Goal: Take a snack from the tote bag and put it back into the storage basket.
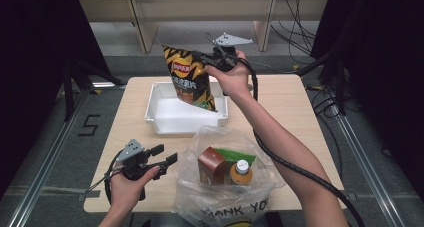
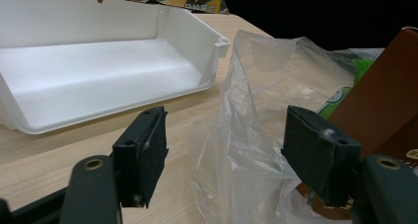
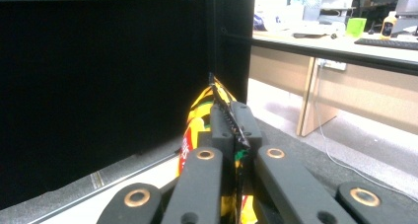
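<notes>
Left gripper sits low at the near left of the worktop, held in the person's left hand. Jaws spread, nothing between the pads; in the left gripper view they frame the crumpled edge of the clear plastic bag without touching it.

White tray lies at the middle of the worktop, toward its far edge. Its floor is bare.

Plastic bag stands at the near edge, just right of the left gripper and in front of the tray, mouth open. Inside: a brown carton upright, a bottle with a white cap just beside it on the right, a green packet behind both.

Chip bag, black and yellow, hangs over the tray, tilted, its lower corner over the right wall of the tray. Whether that corner touches the wall cannot be told.

Right gripper pinches the chip bag at its upper right edge. In the right gripper view the jaws are pressed together on the crimped seam. The right hand holds the gripper above the far edge of the tray.
</notes>
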`<act>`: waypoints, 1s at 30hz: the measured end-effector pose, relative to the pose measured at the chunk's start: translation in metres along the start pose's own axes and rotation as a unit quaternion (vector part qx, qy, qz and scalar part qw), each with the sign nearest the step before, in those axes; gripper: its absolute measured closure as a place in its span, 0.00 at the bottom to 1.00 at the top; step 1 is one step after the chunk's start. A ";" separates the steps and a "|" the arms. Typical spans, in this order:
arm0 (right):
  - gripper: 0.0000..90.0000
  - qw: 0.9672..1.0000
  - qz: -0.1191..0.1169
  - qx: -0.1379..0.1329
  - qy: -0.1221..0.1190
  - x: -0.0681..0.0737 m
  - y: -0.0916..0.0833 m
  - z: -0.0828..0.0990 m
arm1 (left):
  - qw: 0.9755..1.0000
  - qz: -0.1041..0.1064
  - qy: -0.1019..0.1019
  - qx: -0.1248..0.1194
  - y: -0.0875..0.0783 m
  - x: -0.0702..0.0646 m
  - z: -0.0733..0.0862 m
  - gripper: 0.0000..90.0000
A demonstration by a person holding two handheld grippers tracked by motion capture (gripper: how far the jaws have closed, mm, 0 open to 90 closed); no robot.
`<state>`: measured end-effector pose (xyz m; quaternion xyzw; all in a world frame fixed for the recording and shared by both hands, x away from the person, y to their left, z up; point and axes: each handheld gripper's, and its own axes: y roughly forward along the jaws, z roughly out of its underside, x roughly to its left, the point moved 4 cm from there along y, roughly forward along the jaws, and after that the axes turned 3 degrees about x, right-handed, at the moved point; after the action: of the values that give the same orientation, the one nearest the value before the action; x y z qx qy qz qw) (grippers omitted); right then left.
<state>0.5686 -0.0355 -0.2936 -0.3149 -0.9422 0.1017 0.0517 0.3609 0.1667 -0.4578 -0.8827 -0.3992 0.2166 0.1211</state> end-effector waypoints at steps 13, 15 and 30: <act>1.00 1.000 0.015 0.013 0.009 -0.010 0.013 0.005 | 1.000 -0.001 -0.002 -0.001 -0.001 0.001 0.000 0.36; 1.00 1.000 0.020 0.014 0.019 -0.009 0.016 0.006 | 1.000 -0.002 -0.002 -0.001 -0.002 0.001 0.001 0.36; 1.00 0.999 0.018 0.034 0.031 -0.016 0.031 0.014 | 1.000 -0.004 -0.005 0.002 -0.002 0.001 0.003 0.36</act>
<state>0.5970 -0.0227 -0.3153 -0.3332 -0.9303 0.1244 0.0893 0.3592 0.1688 -0.4598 -0.8795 -0.4032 0.2215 0.1219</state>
